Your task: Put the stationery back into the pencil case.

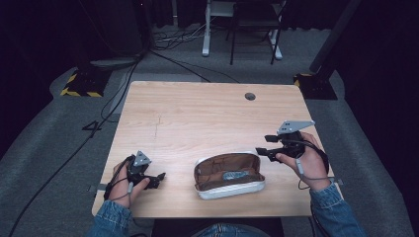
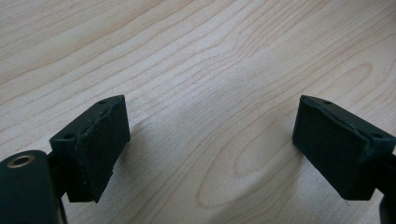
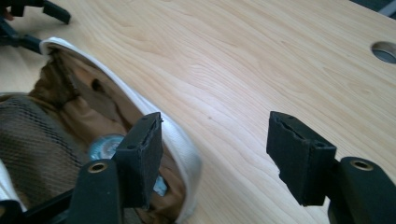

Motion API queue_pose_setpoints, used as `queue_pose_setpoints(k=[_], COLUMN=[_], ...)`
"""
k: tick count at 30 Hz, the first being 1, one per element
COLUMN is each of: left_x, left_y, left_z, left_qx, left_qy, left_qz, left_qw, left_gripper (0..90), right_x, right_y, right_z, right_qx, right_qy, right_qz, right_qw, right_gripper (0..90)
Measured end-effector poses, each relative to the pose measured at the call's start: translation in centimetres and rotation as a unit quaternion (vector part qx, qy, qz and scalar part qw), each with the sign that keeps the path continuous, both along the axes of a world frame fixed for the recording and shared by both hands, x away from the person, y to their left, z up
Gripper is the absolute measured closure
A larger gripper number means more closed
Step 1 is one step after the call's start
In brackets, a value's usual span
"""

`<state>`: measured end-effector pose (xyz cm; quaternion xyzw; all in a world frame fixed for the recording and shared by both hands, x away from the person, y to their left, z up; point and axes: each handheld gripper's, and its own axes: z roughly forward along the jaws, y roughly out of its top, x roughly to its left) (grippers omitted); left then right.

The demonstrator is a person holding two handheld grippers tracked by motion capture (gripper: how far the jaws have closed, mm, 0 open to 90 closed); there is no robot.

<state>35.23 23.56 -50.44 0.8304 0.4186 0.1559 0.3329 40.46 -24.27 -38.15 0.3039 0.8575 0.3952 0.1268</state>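
Hovering off the right end of the pouch: right gripper, jaws parted, nothing between the pads, bare table wood showing in the gap in the right gripper view. Tips pointing leftward across the table toward the pouch's right end, just beside its rim but not touching, raised a little above it. One pad overlapping the white rim in that view; other pad over bare wood on the far side.

Outward from there: pouch lying open on the near middle of the table, brown lining up, pale grey shell below, long axis running left to right, roughly in line with the right gripper's reach. Small bluish item inside, toward the right half, so nearer this gripper than the other.

Farther out, past the pouch's left end: left gripper, resting low at the table, jaws spread wide over plain wood, holding nothing, well apart from the pouch.

Judgement: right side nearer; any next reach into or onto the pouch likely a short leftward and downward move along the long axis.
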Motion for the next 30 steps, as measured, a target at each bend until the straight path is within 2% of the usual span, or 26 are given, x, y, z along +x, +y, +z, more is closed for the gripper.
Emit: queue_pose_setpoints(k=[5,13,17,26,30], left_x=[0.1,0.1,0.1,0.1,0.1], left_y=[0.0,0.1,0.0,0.0,0.0], left_z=[0.0,0.0,0.0,0.0,0.0], left_qx=[-0.002,0.001,0.0,0.0,0.0], left_qy=[0.001,0.001,0.001,0.001,0.001], left_qz=[0.001,0.0,0.0,0.0,0.001], left_qw=[1.0,1.0,1.0,1.0,1.0], left_gripper=[11.3,11.2,11.1,11.1,11.1], right_x=[0.4,0.5,0.6,0.6,0.6], right_y=[-2.0,-4.8,-5.8,-7.5,-8.0], right_z=[-0.4,-1.7,-2.5,-4.2,-5.2], right_qx=[0.004,-0.005,-0.016,-0.019,-0.03], right_qy=[-0.002,0.0,0.008,0.018,0.024], right_qz=[-0.028,-0.053,-0.065,-0.09,-0.101], right_qw=[0.9996,0.9986,0.9977,0.9956,0.9942], right_gripper=[37.3,37.0,36.7,35.8,35.4])
